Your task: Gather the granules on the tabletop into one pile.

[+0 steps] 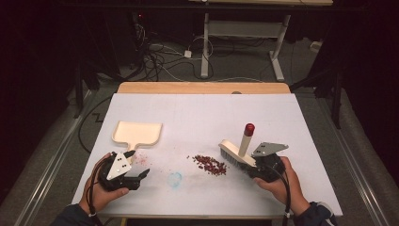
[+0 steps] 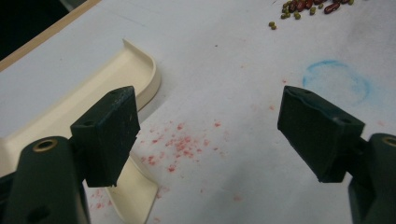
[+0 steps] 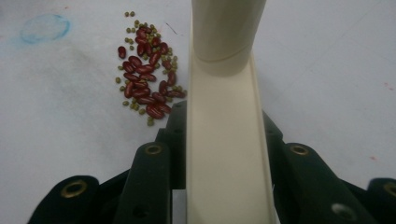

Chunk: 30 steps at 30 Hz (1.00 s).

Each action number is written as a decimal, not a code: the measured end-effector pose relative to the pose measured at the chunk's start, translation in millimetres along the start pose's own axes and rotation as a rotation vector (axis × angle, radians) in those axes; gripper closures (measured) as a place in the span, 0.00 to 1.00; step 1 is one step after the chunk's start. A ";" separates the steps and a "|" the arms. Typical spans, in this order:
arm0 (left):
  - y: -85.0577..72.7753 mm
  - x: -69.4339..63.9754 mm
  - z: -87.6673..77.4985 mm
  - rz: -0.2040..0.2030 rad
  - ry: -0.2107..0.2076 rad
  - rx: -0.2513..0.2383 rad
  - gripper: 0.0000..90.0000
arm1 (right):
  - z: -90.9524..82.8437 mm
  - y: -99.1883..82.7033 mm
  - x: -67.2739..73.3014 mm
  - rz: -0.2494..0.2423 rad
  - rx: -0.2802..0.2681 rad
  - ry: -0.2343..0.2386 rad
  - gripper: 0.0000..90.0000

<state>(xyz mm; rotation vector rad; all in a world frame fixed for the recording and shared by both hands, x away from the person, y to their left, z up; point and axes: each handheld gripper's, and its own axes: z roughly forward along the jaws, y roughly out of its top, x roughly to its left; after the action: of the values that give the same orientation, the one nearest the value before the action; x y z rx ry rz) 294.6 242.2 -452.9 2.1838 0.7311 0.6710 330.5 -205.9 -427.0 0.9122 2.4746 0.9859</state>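
A white-covered surface is seen from the high view, with a person's forearms entering from the bottom edge. The left gripper is held low near the front left of the surface, and its jaws are spread wide with nothing between them; in the left gripper view the bare sheet with scattered red stains is seen through the gap. A cream dustpan lies flat just beyond that gripper, its handle pointed toward the person; in the left gripper view the handle passes beneath the left-hand jaw.

The right gripper is held at the front right, and its jaws are closed on the cream back of a hand brush. The brush's upright handle is capped by a red tip, and its bristles are set toward the middle of the surface. A pile of red beans mixed with small green ones lies just beside the bristles, between the two grippers. A faint blue ring mark is seen on the sheet nearer the left gripper.
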 end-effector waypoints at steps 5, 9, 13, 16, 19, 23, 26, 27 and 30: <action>1.0 -1.0 0.9 0.004 -0.003 0.000 0.22 | 9.6 8.6 14.2 0.018 -0.018 -0.031 0.76; 0.7 -0.8 0.6 0.003 -0.004 -0.002 0.22 | 19.8 14.4 23.7 0.042 -0.044 -0.070 0.76; 0.6 -0.3 0.4 0.001 -0.003 -0.004 0.22 | 27.0 19.3 36.3 0.020 -0.055 -0.106 0.76; 0.7 -0.5 0.4 0.002 -0.005 -0.005 0.22 | 30.6 21.1 43.1 -0.008 -0.059 -0.132 0.76; 0.7 -0.5 0.5 0.002 -0.008 -0.004 0.22 | 32.3 22.0 48.0 -0.024 -0.070 -0.162 0.76; 1.1 -0.6 0.2 0.001 -0.006 -0.006 0.22 | 34.7 25.2 51.7 -0.028 -0.091 -0.160 0.76; 1.2 -0.5 0.1 0.002 -0.007 -0.005 0.22 | 36.8 27.3 52.8 -0.048 -0.094 -0.180 0.76; 1.1 -0.5 0.1 0.000 -0.007 -0.005 0.22 | 36.8 28.1 52.1 -0.048 -0.098 -0.184 0.76; 1.0 -0.1 -0.2 -0.002 -0.006 -0.006 0.22 | 33.1 31.7 48.2 -0.033 -0.122 -0.207 0.76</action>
<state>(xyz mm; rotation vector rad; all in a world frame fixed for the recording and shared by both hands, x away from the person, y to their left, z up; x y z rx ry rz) 294.6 241.7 -452.0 2.1783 0.7274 0.6648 325.3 -139.7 -431.1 0.8833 2.2264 0.9676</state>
